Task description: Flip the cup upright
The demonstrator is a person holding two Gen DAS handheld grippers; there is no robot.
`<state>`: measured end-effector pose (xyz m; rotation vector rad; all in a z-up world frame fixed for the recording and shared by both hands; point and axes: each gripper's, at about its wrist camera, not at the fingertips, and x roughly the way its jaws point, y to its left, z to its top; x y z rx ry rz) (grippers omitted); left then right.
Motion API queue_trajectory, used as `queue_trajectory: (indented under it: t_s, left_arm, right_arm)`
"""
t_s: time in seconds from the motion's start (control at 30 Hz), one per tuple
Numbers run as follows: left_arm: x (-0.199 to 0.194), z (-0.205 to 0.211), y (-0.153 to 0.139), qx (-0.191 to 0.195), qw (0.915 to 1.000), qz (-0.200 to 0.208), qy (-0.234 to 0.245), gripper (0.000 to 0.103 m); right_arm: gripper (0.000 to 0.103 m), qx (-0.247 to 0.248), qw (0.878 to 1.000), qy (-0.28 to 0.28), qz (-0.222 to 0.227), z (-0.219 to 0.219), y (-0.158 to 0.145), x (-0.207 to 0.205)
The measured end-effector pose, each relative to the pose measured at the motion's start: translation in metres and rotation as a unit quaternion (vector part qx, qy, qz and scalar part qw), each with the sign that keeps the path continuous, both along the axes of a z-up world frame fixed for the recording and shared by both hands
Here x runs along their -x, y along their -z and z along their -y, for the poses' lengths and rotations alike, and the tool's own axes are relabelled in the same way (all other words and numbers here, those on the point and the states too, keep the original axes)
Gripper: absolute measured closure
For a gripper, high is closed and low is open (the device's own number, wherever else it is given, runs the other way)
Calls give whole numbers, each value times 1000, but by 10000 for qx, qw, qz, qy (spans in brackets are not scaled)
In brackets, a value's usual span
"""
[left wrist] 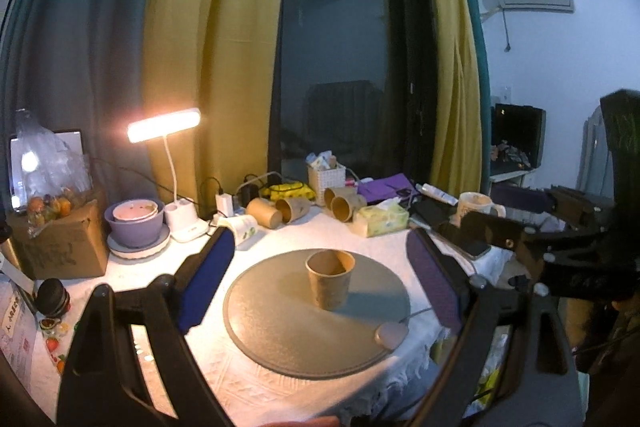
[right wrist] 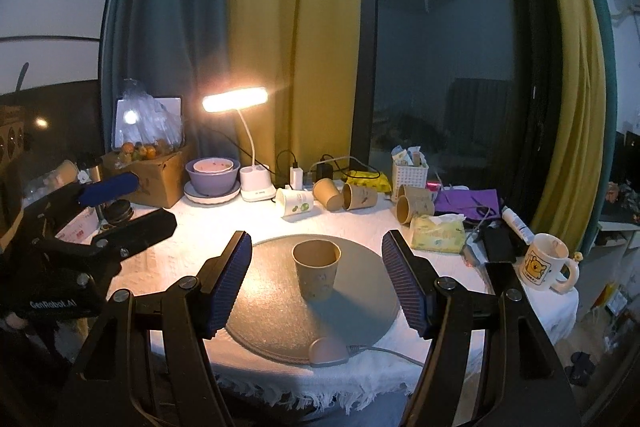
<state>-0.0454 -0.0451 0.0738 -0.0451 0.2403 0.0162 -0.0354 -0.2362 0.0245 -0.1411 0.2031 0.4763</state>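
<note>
Cup [right wrist: 316, 273] stood upright, mouth up, at centre of the grey mat [right wrist: 276, 323]. Flip judged complete; nothing left but withdrawal. Both grippers, left [left wrist: 320, 283] and right [right wrist: 316, 287], were spread wide, holding nothing, clear of the cup.

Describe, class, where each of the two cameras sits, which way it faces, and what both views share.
Left wrist: sits on the left gripper, facing the upright paper cup on the round grey mat; its open fingers and the right gripper at the right edge show.
Right wrist: sits on the right gripper, facing the same cup; its open fingers and the left gripper at the left edge show.
Shared: cup, mat, desk lamp.
</note>
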Motion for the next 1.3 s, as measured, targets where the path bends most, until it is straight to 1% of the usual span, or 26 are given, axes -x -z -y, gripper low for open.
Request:
queue_trajectory:
  t_s: [0.17, 0.67, 1.3]
  left_arm:
    - [6, -6, -4, 93, 9999, 54, -86, 14]
    - [6, -10, -3, 235, 9997, 53, -28, 14]
    - [7, -9, -3, 233, 9997, 72, -11, 14]
  right_arm:
    - [32, -24, 10000, -29, -59, -1, -2, 2]
    - [32, -19, 10000, -39, -85, -4, -3, 2]
    - [32, -10, 9999, -45, -107, -7, -1, 3]
